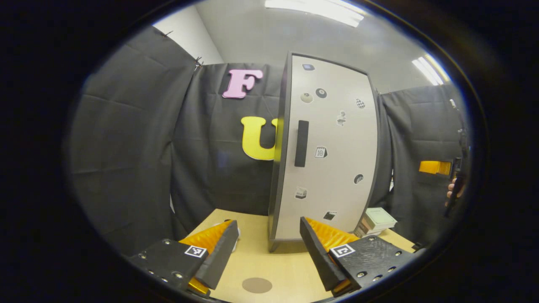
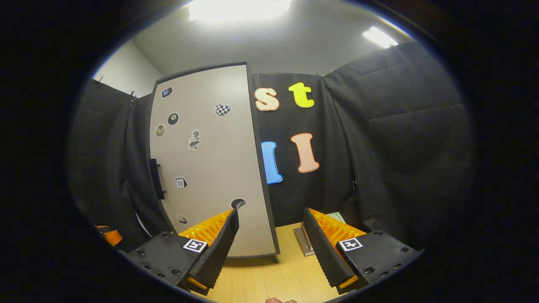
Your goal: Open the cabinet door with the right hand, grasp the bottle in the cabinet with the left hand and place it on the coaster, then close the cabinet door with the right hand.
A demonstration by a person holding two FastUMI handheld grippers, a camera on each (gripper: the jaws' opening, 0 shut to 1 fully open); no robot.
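Cabinet (image 1: pixel 324 151) stands upright on the wooden tabletop (image 1: pixel 286 261) with its door (image 2: pixel 206 164) closed, so the bottle inside is hidden. The coaster (image 1: pixel 257 285) lies on the tabletop between the left gripper (image 1: pixel 267 248) jaws, which are released and hold nothing. The right gripper (image 2: pixel 269 246) jaws are also apart, near the door.

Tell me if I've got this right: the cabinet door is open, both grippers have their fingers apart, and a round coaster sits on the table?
Not quite. The cabinet door is shut, with its dark handle untouched, as the left gripper view shows. The rest holds: the left gripper and right gripper both have their fingers apart, and the round coaster sits on the table.
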